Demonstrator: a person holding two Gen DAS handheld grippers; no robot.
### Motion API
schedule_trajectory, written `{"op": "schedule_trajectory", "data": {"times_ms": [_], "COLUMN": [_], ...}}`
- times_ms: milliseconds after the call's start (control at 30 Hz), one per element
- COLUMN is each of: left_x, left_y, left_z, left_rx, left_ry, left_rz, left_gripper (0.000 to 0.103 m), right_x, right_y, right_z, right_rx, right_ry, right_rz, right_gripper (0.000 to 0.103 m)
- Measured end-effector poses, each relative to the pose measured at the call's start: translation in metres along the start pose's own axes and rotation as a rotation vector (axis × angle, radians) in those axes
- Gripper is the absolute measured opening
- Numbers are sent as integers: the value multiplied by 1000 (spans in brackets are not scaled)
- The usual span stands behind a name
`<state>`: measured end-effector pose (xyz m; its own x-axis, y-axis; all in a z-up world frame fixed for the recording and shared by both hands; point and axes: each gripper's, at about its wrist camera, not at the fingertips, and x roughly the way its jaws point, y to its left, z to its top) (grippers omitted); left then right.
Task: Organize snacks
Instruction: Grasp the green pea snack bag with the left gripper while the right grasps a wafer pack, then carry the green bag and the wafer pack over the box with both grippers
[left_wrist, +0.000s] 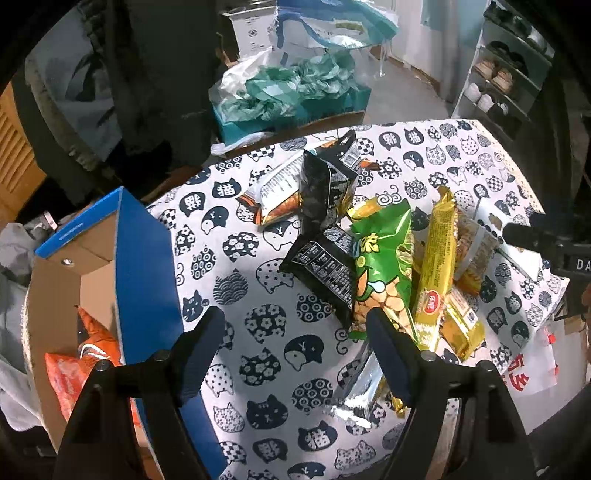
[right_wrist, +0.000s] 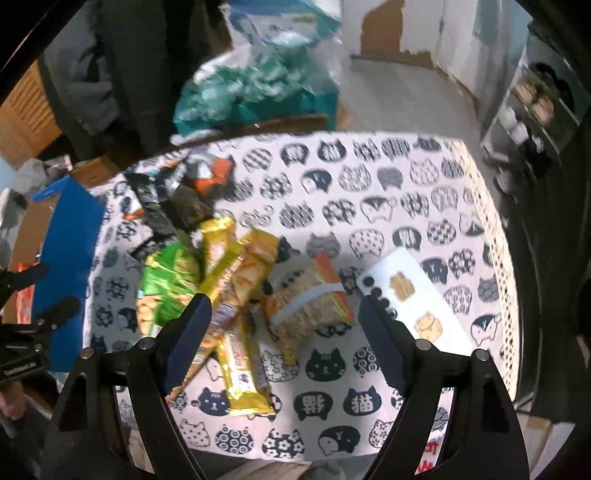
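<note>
The left gripper (left_wrist: 295, 354) hangs spread wide over the cat-print tablecloth (left_wrist: 236, 240) with nothing between its fingers. Its right finger sits at the lower end of a green snack bag (left_wrist: 384, 266), whose long axis runs up the frame away from the finger. Just left of that bag lies a black packet (left_wrist: 321, 266), and to the right a long yellow wafer pack (left_wrist: 436, 273), also lengthwise up the frame. At the left edge stands a blue cardboard box (left_wrist: 144, 258), open, with an orange packet (left_wrist: 77, 362) already inside.

The right gripper (right_wrist: 284, 325) is likewise spread and empty. Between its fingers and just above them lies an orange-trimmed cracker pack (right_wrist: 310, 306), tilted from lower left to upper right; the yellow wafer pack (right_wrist: 240, 369) lies by its left finger. The right gripper looks nearer the crackers and wafers, the left nearer the green bag and the box.

The cloth carries the character 猫 in some cat heads. Fine print on the black packets is too small to read, and the right view is blurred.
</note>
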<state>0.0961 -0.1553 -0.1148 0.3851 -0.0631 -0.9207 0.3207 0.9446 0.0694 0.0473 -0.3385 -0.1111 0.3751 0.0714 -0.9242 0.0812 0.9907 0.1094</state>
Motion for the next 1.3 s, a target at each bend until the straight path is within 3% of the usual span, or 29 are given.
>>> {"op": "schedule_trajectory", "data": {"times_ms": [133,300,400,733,900,1133,1300], "left_x": [19,37,40,52,60,70,79], "left_y": [-4,-2,-3,-7,-13,-25,-37], "left_z": [4,8,10,21,23,26,27], "left_rx": [1,-67,-77,-103,-104,-112,-87], "left_ry": [26,73,63,66,80,83,92], "left_rz": [2,-70,-72,-93,-114,-179,-198], "left_gripper": [80,80,80,80,80,81,81], "right_x": [21,45,57,90,109,111,102], "right_y": [-15,-26,-32,-33,-26,-4,2], "right_z": [-6,-10,-11,0,4,2,1], "right_rx": [94,203,260,331,267,81,-16], "right_ry": [59,106,129,136,161,174,165], "right_rz": [29,51,65,54,37,12,-57], "right_gripper": [81,81,81,81,80,53,51]}}
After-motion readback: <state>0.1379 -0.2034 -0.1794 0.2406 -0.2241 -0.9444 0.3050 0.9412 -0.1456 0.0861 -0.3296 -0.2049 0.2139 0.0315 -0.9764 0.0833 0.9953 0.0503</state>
